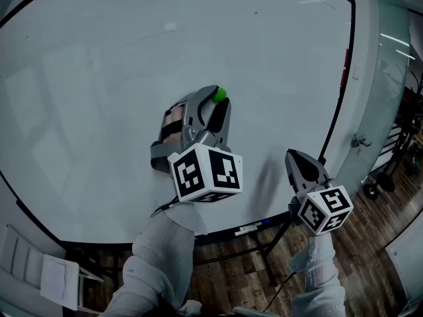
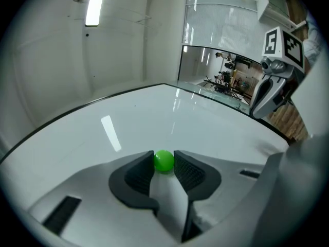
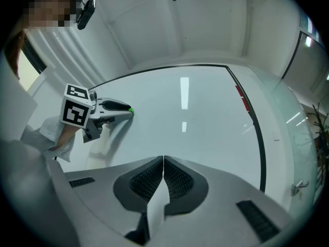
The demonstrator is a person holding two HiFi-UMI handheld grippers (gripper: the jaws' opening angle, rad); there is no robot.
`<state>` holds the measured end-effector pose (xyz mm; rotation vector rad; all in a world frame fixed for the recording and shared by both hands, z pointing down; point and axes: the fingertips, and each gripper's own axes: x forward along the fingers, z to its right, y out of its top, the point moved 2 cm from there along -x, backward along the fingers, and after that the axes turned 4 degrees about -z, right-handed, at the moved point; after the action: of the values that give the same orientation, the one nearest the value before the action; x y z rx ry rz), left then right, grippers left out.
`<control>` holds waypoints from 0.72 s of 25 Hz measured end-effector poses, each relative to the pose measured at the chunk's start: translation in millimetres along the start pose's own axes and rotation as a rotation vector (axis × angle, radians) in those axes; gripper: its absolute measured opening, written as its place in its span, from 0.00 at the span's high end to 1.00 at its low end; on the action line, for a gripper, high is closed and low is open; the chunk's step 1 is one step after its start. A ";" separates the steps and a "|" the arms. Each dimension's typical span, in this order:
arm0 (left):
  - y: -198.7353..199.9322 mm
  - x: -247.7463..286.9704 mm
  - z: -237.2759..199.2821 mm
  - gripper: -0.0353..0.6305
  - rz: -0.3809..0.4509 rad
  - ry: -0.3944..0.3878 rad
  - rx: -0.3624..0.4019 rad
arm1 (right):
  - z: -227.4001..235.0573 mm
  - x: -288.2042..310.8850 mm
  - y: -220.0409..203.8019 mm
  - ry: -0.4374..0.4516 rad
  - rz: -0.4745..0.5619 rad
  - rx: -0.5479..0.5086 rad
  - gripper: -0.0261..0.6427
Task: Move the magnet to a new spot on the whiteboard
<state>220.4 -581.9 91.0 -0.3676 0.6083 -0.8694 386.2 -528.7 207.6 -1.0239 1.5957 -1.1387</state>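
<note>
A: Between the fingertips of the left gripper (image 2: 164,157): green magnet (image 2: 164,161), clamped by both pads, against the whiteboard (image 2: 154,122).
B: In the head view, only a green dot at the fingertips; pad contact shown in the left gripper view alone.
A: Orientation?
B: Round; no long axis or heading to tell. Right gripper (image 3: 163,161) clenched on nothing, well apart from the magnet.
</note>
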 end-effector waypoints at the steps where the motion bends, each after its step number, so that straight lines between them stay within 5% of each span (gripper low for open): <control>1: 2.5 -4.5 -0.4 0.76 0.015 0.003 -0.004 | -0.8 -0.8 -0.5 -0.001 -0.001 0.000 0.92; 18: -9.6 -26.1 -3.5 0.76 0.020 -0.028 -0.039 | -27.0 -1.3 -1.2 0.024 -0.037 -0.009 0.92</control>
<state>199.6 -567.1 102.4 -0.4076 0.6023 -0.8326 360.8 -521.7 213.7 -1.0530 1.6079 -1.1732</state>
